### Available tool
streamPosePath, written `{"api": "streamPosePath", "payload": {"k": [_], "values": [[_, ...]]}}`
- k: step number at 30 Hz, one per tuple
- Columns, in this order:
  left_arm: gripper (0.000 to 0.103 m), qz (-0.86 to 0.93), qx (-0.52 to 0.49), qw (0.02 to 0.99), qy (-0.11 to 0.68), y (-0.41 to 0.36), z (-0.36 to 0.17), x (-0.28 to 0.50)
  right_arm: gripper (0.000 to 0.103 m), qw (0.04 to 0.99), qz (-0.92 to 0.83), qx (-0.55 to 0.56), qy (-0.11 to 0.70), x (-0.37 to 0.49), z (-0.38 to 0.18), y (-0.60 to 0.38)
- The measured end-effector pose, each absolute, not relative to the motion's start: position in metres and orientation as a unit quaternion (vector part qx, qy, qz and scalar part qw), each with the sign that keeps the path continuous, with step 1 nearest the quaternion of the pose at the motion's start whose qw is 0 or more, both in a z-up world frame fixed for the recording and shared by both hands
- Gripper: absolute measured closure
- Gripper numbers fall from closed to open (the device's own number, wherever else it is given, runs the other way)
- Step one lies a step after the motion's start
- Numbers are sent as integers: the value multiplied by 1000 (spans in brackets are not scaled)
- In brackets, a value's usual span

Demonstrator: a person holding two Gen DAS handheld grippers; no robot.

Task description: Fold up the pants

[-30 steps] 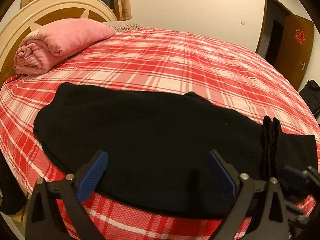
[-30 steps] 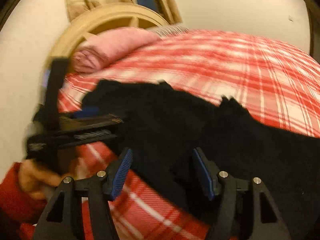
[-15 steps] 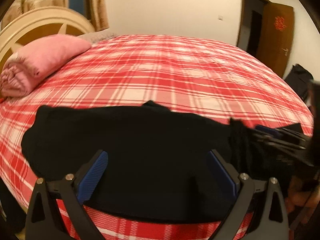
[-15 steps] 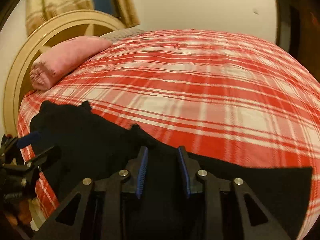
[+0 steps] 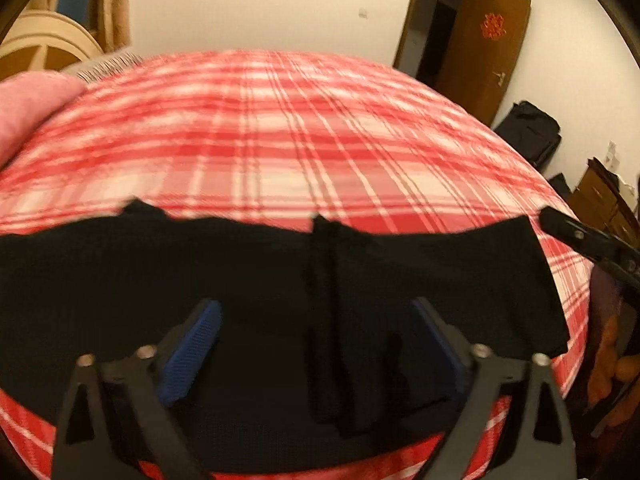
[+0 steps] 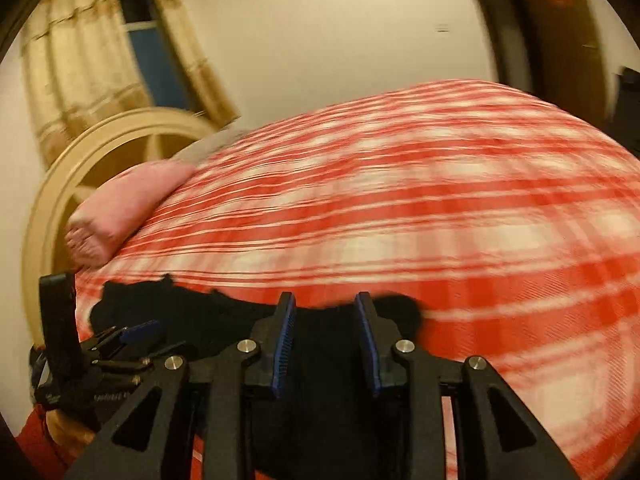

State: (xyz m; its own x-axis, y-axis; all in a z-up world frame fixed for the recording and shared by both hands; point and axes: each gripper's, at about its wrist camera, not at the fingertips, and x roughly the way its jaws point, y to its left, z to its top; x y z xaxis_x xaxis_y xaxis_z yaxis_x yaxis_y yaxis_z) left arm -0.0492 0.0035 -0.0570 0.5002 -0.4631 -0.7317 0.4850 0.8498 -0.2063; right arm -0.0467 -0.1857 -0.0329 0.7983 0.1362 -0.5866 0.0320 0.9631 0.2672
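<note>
Pants (image 5: 260, 280) on bed's (image 5: 320, 140) near edge

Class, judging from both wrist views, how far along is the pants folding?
Done: the black pants lie spread along the near edge of the plaid bed. In hand: the right gripper has fabric between its narrowed fingers; the left gripper is open above the cloth. Left: no completed fold shows.

No text can be read; the brown door (image 5: 476, 52) carries a red ornament (image 5: 494, 27), its character too blurred.

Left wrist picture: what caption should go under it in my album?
Open left gripper over black pants spread on a red plaid bed.
</note>
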Motion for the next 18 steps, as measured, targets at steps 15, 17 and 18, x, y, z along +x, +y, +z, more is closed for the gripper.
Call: {"api": "streamPosePath", "payload": {"k": [15,17,18], "values": [[88,-301,-82,833,457,8,-61,-55,70,944,-22,129,301,-82,-48,-214],[90,-301,-76,835,454,7,-60,-60,70,946,-15,121,300,-72,-48,-209],[90,-302,-73,835,454,6,-59,-64,70,947,-10,116,298,-66,-49,-207]]}}
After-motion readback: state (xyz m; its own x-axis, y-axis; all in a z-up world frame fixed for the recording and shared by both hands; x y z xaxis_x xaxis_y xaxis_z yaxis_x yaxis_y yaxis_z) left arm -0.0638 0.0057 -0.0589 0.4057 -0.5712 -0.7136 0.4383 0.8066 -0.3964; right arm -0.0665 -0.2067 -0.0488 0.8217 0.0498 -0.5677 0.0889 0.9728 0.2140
